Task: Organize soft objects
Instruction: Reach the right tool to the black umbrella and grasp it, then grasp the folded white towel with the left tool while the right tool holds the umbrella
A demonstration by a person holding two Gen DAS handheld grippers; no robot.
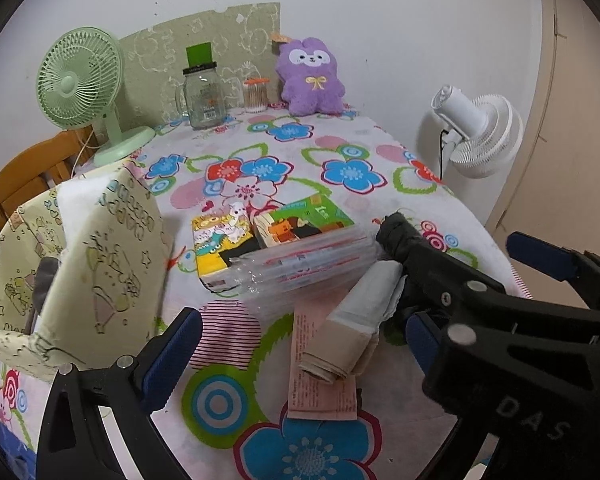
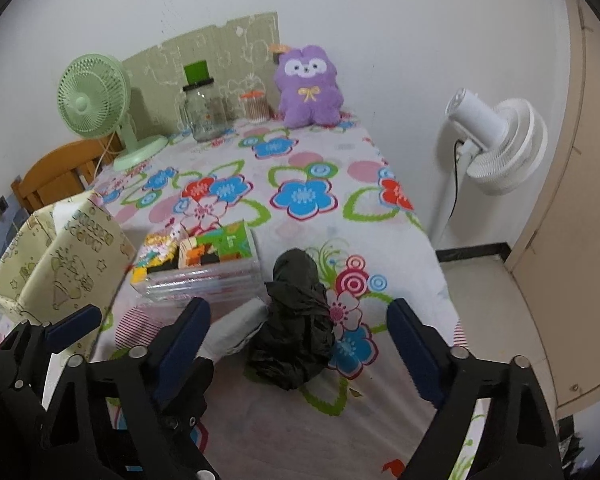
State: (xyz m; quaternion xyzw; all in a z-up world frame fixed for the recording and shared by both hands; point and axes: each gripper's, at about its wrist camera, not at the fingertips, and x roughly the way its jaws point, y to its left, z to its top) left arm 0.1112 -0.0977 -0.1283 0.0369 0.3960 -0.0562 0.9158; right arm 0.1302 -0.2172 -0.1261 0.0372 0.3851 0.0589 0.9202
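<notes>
My left gripper (image 1: 296, 346) is open low over the flowered tablecloth (image 1: 260, 448). A rolled beige and white cloth (image 1: 352, 332) lies between its fingers on a pink sheet (image 1: 320, 392), untouched. My right gripper (image 2: 298, 340) is open with a crumpled black cloth (image 2: 296, 332) between its pads, which stand clear of it. A cream patterned fabric box (image 1: 100, 260) stands at the left. A clear packet of colourful cloths (image 1: 276, 240) lies mid-table, a pink striped cloth (image 1: 224, 332) in front of it. A purple plush toy (image 1: 312, 80) sits against the far wall.
A green desk fan (image 1: 80, 80), a glass jar (image 1: 204, 96) and a small swab pot (image 1: 256, 96) stand along the back. A white floor fan (image 2: 496, 140) is beyond the table's right edge. A wooden chair (image 1: 32, 176) is at the left.
</notes>
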